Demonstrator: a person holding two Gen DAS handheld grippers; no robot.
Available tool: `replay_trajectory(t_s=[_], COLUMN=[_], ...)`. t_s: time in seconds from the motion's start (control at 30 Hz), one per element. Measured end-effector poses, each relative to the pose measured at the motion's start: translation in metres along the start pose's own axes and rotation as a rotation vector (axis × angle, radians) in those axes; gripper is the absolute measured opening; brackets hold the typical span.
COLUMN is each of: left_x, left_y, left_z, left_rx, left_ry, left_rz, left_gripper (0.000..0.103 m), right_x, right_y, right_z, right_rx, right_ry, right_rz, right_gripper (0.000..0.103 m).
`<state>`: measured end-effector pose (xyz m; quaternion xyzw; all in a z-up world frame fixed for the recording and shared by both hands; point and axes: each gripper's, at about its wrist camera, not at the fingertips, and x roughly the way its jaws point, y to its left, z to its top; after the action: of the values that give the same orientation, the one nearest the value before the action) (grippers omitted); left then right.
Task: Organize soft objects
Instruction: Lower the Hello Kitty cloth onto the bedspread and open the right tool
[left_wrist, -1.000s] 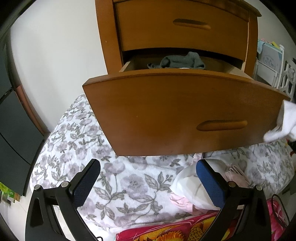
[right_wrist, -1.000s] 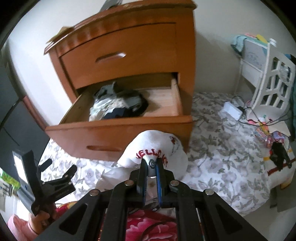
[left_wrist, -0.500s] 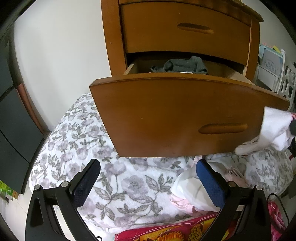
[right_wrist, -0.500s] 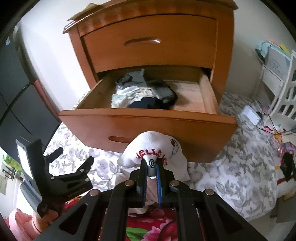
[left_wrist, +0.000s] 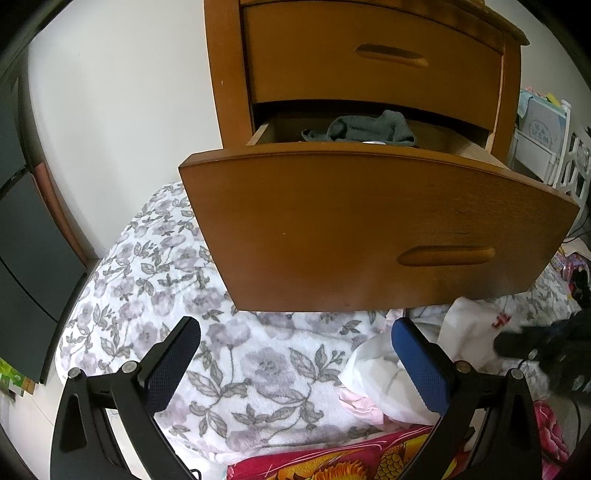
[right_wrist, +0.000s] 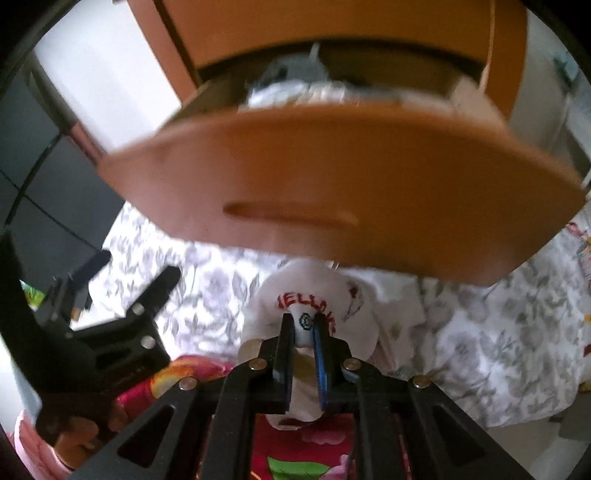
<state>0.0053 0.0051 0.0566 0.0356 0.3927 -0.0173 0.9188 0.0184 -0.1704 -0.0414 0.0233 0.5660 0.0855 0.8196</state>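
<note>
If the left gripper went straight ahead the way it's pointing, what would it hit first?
Most likely the open drawer's wooden front, which fills the view beyond the open left gripper; depth is hard to judge through the fisheye.

White sock (right_wrist: 314, 314), red lettering, bunched, below open drawer (right_wrist: 332, 177).

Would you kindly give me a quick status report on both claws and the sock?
Left claw open, empty, over the floral blanket. Right claw shut on white sock. Sock below the open drawer front, not yet in the drawer.
</note>
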Motion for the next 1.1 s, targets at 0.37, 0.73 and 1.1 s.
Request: replay_trajectory(t_s=[0.37,0.73,1.1], left_x=[0.001,0.002,0.002], left_y=[0.000,0.000,-0.001], left_z=[0.000,0.000,0.000], left_rx=[-0.003,-0.007,-0.007], left_ry=[0.005,0.009,0.012], left_rz=[-0.004,-0.006,-0.007], left_gripper=[0.103,0.103,0.103], right_x=[0.008,-0.006,-0.019], right_y=[-0.002,-0.021,-0.032], right_z=[-0.007,-0.011,-0.009], right_rx=[-0.003,0.048,0.069], right_ry=[0.047,0.018,-0.022], right_rz=[-0.033,-0.069,-0.088], right_gripper=[0.030,0.057,0.094])
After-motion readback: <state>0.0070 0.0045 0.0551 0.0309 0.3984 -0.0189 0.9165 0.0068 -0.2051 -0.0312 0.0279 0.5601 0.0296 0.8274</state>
